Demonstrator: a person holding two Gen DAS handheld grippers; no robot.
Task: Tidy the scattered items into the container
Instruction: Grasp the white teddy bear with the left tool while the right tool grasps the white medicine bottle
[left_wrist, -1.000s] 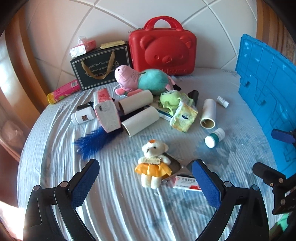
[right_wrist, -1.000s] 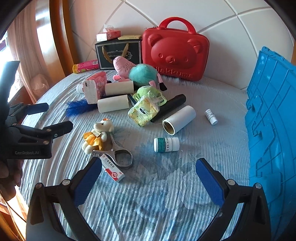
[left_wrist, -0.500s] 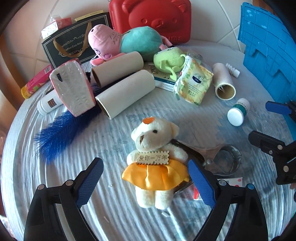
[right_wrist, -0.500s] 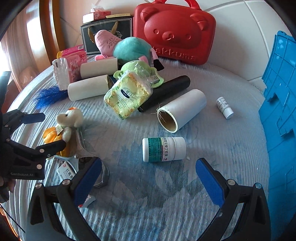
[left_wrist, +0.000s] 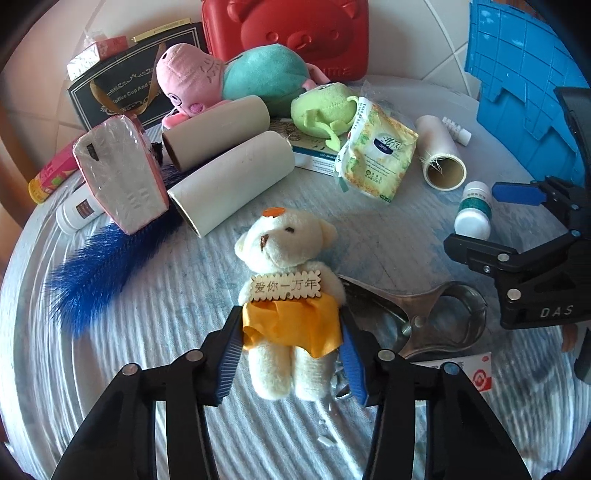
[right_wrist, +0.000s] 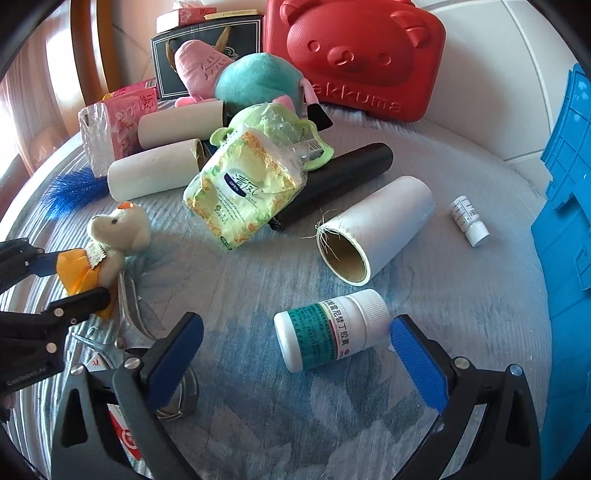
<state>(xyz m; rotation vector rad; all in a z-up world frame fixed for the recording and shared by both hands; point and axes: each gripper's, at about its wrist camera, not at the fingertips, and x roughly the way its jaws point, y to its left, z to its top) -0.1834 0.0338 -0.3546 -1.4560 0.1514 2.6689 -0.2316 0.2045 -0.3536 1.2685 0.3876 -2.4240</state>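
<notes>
My left gripper (left_wrist: 291, 350) is shut on a small cream teddy bear (left_wrist: 288, 273) in an orange skirt, its pads pressing the skirt on both sides; the bear lies on the blue-grey bed cover. The bear also shows in the right wrist view (right_wrist: 110, 240). My right gripper (right_wrist: 295, 350) is open, its pads on either side of a white medicine bottle (right_wrist: 332, 328) with a green label that lies on its side. The blue crate (left_wrist: 528, 85) stands at the right edge.
A pile lies behind: cardboard rolls (left_wrist: 232, 181), a tissue pack (left_wrist: 376, 155), plush toys (left_wrist: 236, 74), a blue feather (left_wrist: 96, 269), a red bear case (left_wrist: 288, 26). Metal pliers (left_wrist: 424, 317) and a red-white box (left_wrist: 476, 373) lie right of the bear. A small vial (right_wrist: 469, 221) lies near the crate.
Both grippers have moved forward and down. My left gripper has closed on the bear's skirt. My right gripper has come around the medicine bottle and stays open.
</notes>
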